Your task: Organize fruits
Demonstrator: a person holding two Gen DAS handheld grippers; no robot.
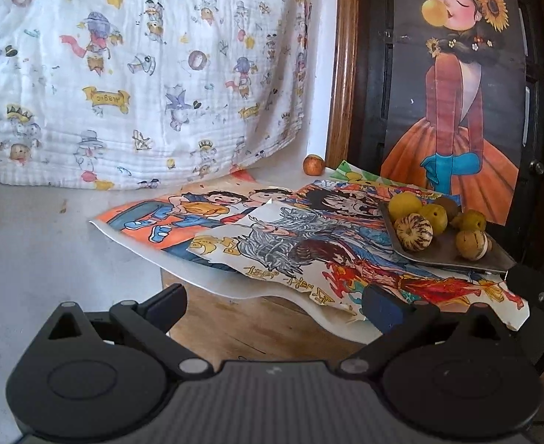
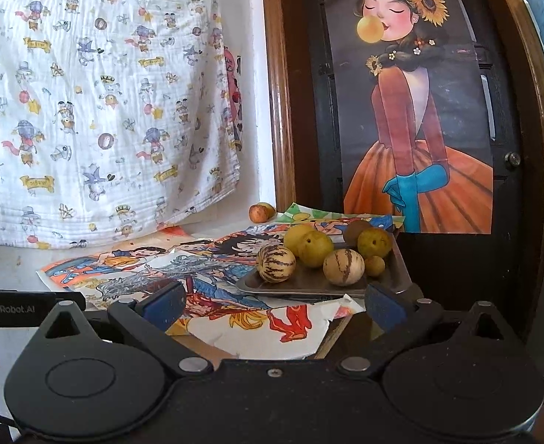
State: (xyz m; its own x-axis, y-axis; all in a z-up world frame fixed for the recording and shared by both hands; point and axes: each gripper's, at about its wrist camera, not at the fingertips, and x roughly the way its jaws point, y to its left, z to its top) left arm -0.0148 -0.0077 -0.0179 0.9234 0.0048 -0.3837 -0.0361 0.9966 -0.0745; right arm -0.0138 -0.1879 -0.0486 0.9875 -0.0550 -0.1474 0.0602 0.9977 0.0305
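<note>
Hiding behind yellow fruits [image 2: 309, 244]: brown fruit [image 2: 355, 231], partly visible.

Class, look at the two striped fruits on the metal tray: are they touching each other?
Apart. In the right wrist view, the left striped fruit and the right striped fruit show bare metal tray between them, with a yellow fruit behind the gap.

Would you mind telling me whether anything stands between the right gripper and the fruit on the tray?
Nothing visible does. The right gripper is open and empty, and only flat drawings lie between it and the tray; the nearest striped fruit sits unobstructed at the front edge.
</note>
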